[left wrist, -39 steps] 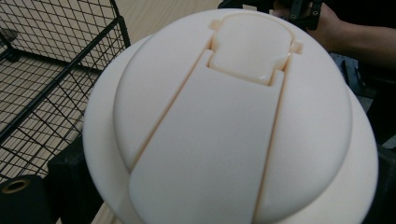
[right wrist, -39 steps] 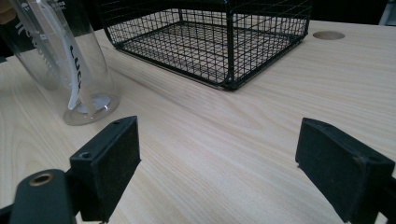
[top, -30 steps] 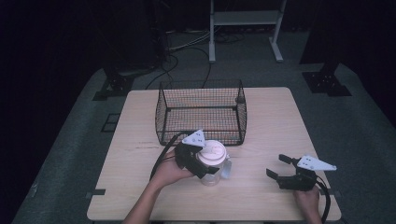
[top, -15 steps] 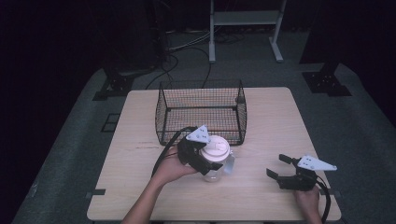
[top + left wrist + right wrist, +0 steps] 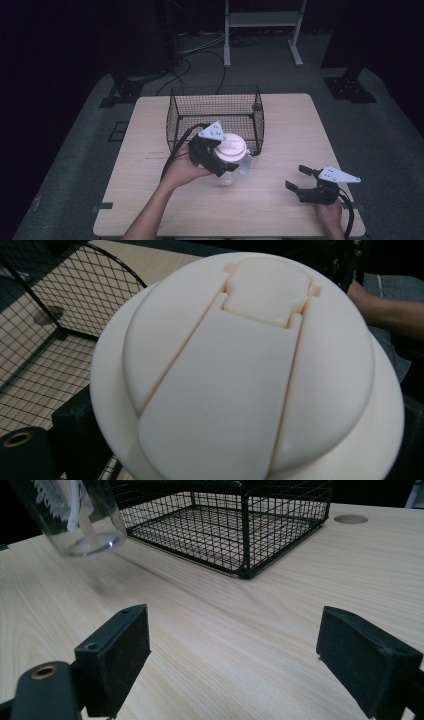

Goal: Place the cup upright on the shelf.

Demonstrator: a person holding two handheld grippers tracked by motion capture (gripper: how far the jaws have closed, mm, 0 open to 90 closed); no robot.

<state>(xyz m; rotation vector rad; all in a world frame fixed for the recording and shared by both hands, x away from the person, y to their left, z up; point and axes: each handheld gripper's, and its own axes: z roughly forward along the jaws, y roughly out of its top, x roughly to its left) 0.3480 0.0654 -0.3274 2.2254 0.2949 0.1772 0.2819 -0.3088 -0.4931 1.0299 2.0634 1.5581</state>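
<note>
A clear plastic cup [image 5: 229, 175] with a white domed lid [image 5: 231, 148] hangs tilted just above the table, right in front of the black wire basket [image 5: 215, 93]. My left gripper [image 5: 223, 164] is shut on the cup below its lid. The lid [image 5: 250, 365] looms close in the left gripper view, with the basket [image 5: 50, 315] behind it. My right gripper [image 5: 297, 177] rests open near the table's front right, nothing between its jaws. From the right gripper view [image 5: 250, 665] the cup's base [image 5: 75, 515] floats off the wood at upper left.
The basket [image 5: 225, 525] stands empty at the middle of the light wooden table [image 5: 290, 130]. A round hole [image 5: 350, 518] marks the tabletop beyond it. Cables and a white frame stand [image 5: 260, 20] lie on the dark floor behind.
My left gripper has lifted the cup and carried it a little farther toward the basket. The right gripper has stayed still and open.
</note>
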